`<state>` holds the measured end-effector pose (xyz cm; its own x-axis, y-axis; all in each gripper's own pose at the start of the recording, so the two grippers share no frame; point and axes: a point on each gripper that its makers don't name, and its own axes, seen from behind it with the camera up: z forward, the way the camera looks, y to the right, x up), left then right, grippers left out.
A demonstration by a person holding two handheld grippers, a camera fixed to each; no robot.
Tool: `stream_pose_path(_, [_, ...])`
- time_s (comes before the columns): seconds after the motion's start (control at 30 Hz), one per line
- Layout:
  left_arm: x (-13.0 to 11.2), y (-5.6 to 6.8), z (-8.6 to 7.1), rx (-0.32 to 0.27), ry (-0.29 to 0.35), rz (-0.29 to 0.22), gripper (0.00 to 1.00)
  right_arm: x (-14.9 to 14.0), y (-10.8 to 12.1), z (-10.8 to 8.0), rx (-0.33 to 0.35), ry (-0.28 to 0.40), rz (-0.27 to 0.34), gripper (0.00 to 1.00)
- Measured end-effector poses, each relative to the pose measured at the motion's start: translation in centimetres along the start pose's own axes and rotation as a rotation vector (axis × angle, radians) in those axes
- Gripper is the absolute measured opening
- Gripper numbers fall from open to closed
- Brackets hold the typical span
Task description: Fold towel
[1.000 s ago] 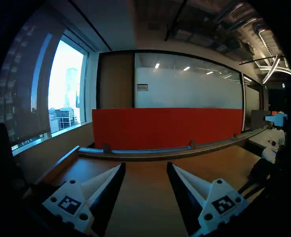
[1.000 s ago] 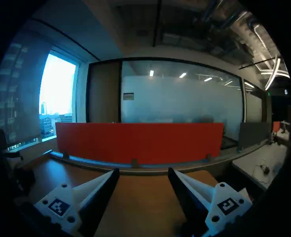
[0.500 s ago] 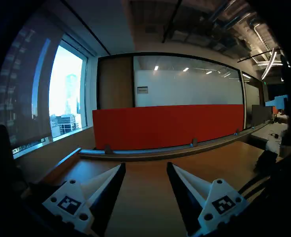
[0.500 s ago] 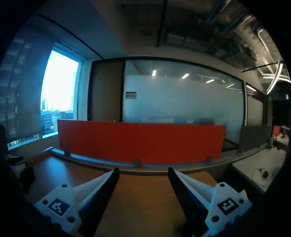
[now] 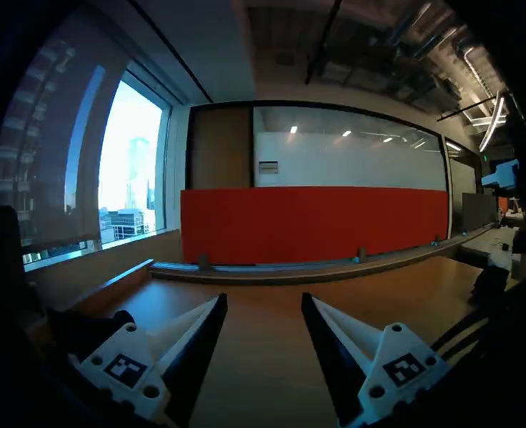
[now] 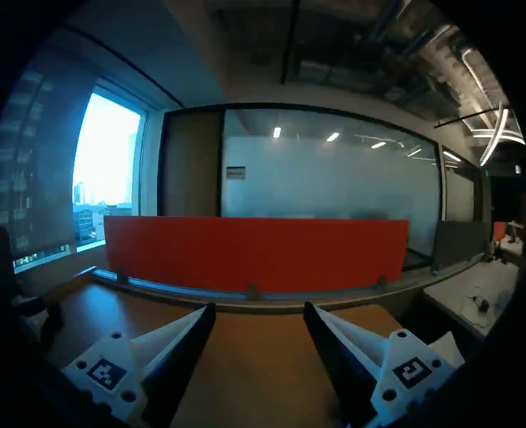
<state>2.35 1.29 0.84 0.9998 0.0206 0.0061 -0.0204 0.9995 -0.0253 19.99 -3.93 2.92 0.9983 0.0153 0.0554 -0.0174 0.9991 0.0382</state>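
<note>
My left gripper (image 5: pixel 261 303) stands open above a bare wooden desk (image 5: pixel 263 357), its white fingers (image 5: pixel 191 332) apart with nothing between them. My right gripper (image 6: pixel 257 314) is open too, hovering over the same wooden desk (image 6: pixel 255 371) and holding nothing. In the left gripper view, a dark shape (image 5: pixel 492 282) at the far right edge looks like part of the other gripper. At the left edge of the right gripper view sits a dark and white shape (image 6: pixel 38 321) that may be the other gripper.
A red divider panel (image 5: pixel 312 222) runs along the back of the desk, also seen as the red panel (image 6: pixel 255 251). A bright window (image 5: pixel 130 185) is at the left. A white neighbouring desk (image 6: pixel 477 296) lies to the right.
Both views have shifted slightly: the left gripper tilted and turned a little, so the red panel sits higher and further right. Both grippers stayed open.
</note>
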Motion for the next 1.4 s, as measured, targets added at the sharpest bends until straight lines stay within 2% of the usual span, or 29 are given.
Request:
stream_pose_path(0.23, [-2.9,-0.6,-0.3,0.009,0.008,-0.006,0.76,-1.9,-1.0,0.4,0.007,0.000,-0.011,0.95])
stream_pose_path(0.6, [-6.1,-1.2,-0.9,0.018,0.025,-0.011,0.76,-5.4,-2.8,1.1,0.028,-0.018,-0.032,0.95])
stream_pose_path(1.0, [-8.1,-2.0,-1.4,0.036,0.028,-0.037,0.76,-6.6,-4.0,1.5,0.047,-0.024,-0.054,0.95])
stream_pose_path(1.2, [-8.7,-2.2,-1.4,0.046,0.024,-0.047,0.76,-7.0,-3.6,1.4,0.040,-0.031,-0.059,0.95])
stream_pose_path(1.4, [-9.2,-2.0,-1.4,0.045,0.018,-0.046,0.76,-7.3,-3.2,1.3,0.037,-0.029,-0.046,0.95])
